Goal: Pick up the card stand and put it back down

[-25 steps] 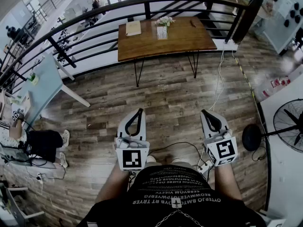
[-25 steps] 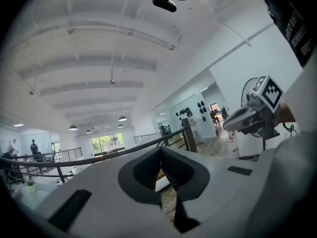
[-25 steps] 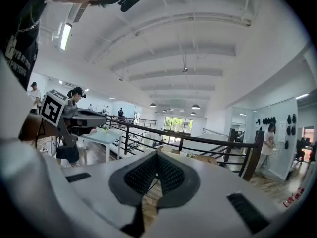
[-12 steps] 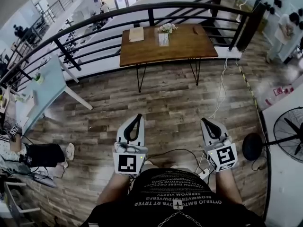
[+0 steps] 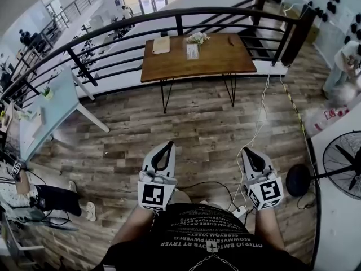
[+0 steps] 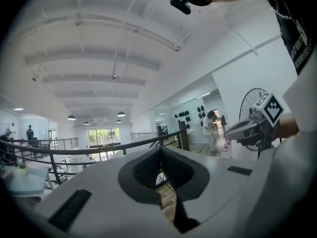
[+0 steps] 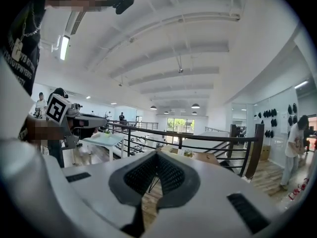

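Note:
The card stand (image 5: 192,51), a small clear upright holder, stands on the wooden table (image 5: 225,58) far ahead by the railing, next to a small bunch of flowers (image 5: 197,38). My left gripper (image 5: 168,145) and right gripper (image 5: 246,151) are held in front of my body over the wood floor, well short of the table. Both are shut with nothing between the jaws. In the left gripper view the left gripper (image 6: 159,150) shows its pads together. The right gripper (image 7: 157,155) looks the same in its own view, with the table (image 7: 203,157) beyond it.
A black curved railing (image 5: 169,16) runs behind the table. A notebook (image 5: 161,44) lies on the table's left end. A light blue table (image 5: 48,109) stands at left, a floor fan (image 5: 344,162) at right. Cables (image 5: 259,112) trail across the floor. A person (image 5: 344,61) stands at far right.
The table has come slightly nearer in the head view as I move over the floor. Both grippers stay shut and empty. The person at right has shifted along the right edge.

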Motion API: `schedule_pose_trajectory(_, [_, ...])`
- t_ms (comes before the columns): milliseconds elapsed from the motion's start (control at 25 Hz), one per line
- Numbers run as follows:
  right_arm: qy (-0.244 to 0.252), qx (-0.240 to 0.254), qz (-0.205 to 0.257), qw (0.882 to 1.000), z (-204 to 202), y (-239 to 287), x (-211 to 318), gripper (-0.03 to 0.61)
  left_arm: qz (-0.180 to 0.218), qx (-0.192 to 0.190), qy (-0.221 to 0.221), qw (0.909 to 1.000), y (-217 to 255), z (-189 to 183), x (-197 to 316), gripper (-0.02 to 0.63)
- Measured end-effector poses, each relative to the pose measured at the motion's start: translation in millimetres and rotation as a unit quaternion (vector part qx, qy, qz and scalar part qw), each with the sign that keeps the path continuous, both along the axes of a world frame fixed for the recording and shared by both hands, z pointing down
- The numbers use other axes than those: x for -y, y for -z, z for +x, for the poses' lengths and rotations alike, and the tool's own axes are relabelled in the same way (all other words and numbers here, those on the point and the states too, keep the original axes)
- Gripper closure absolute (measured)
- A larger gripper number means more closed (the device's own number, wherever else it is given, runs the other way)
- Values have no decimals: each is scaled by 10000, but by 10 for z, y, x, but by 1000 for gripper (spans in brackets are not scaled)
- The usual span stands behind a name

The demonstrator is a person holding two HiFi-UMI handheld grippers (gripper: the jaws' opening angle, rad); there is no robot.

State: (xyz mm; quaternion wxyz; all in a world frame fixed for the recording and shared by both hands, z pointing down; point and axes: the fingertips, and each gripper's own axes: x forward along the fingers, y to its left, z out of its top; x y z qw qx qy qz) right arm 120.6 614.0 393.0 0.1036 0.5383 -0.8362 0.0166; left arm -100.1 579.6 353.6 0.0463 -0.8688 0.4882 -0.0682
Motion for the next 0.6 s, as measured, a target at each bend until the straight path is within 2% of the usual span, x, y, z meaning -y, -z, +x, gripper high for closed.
schedule_pose_trajectory(200, [80,-61,39,9999,-107,30,74,563,42,121,-60,9999,-44,27,-19,588])
schedule_pose_trajectory(440, [262,-74,-204,9994,-315,-191,239,563,-241,292,63,9993,-300,-176,90,588])
schedule_pose_trajectory(600, [313,-56,-376,9988,-460,-326,539,563,-393,238,180,9988,-466,-364,378,588])
